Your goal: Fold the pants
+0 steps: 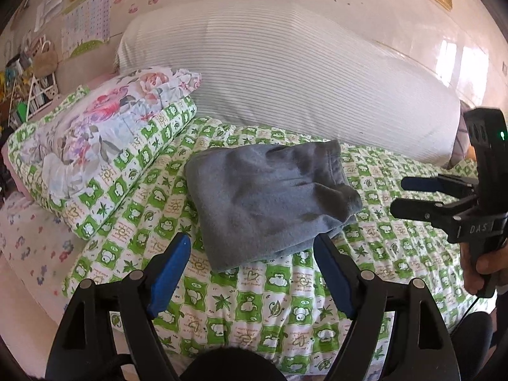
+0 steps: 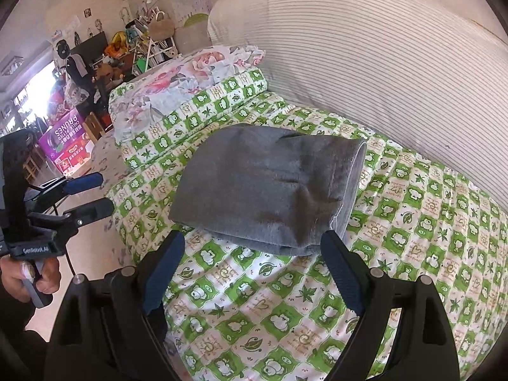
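Observation:
The grey pants [image 1: 270,197] lie folded into a thick rectangular bundle on the green-and-white patterned bedspread [image 1: 260,311]; they also show in the right wrist view [image 2: 270,187]. My left gripper [image 1: 252,250] is open and empty, its blue pads just short of the bundle's near edge. My right gripper [image 2: 252,247] is open and empty, also just in front of the bundle. The right gripper appears at the right of the left wrist view [image 1: 400,197], and the left gripper at the left of the right wrist view [image 2: 104,193].
A floral pillow [image 1: 95,127] rests on a folded green-patterned quilt [image 1: 143,171] left of the pants. A large white striped bolster [image 1: 285,73] lies behind along the wall. The bed's left edge drops to the floor [image 2: 89,254]. Cluttered shelves [image 2: 136,50] stand far left.

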`<state>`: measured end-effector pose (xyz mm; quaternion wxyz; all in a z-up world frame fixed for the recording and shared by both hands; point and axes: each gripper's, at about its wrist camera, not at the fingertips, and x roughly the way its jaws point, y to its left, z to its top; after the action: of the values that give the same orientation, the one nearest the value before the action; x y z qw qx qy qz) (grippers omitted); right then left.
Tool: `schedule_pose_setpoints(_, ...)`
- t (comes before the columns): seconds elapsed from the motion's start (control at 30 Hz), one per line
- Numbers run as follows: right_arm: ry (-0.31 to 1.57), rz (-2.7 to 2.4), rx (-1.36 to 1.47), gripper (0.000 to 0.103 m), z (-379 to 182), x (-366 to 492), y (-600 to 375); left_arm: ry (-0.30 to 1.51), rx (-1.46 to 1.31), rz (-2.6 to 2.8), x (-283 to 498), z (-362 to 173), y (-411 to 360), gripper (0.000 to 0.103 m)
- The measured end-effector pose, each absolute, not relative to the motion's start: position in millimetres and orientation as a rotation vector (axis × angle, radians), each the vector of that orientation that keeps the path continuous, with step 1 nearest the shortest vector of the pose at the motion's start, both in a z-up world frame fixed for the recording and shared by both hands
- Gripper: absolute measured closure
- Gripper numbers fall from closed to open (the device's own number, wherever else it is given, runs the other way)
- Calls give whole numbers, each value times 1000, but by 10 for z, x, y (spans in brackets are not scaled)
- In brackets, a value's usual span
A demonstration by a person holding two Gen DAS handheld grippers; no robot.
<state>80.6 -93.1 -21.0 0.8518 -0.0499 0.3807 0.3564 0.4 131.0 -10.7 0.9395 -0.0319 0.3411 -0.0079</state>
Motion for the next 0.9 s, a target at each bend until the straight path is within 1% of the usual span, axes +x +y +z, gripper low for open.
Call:
schedule_pose_setpoints(0.5,828,783,-172,15,-281,1070,-612,702,-20,9,132,-129,1304,22)
schedule_pose_setpoints(0.9,844,807,-187,15,-379,1186,-449,714,-49,10,255,-159,1367,22)
